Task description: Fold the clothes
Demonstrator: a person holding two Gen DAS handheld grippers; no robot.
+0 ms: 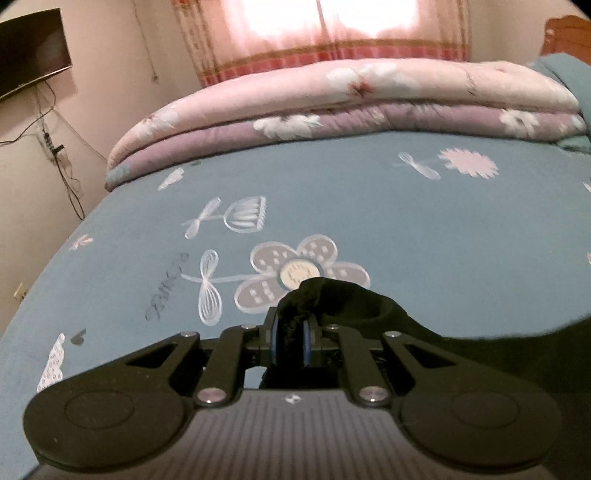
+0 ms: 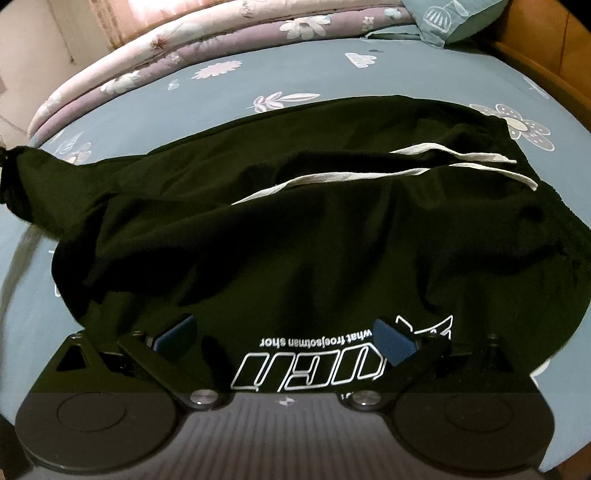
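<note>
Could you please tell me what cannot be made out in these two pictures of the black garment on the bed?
- Black garment: its near edge in the right wrist view is covered by the right hand-held gripper.
- White lettering: upside down, partly covered by the same gripper.
- Left wrist view: the left hand-held gripper pinches a bunched corner; the rest runs off the right edge.
- Curtain: washed out by backlight.

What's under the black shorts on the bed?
Under the black shorts lies the blue flowered bedsheet, showing all around them. The sheet directly beneath is covered, so nothing more can be told there. The left gripper pinches one bunched corner.
</note>
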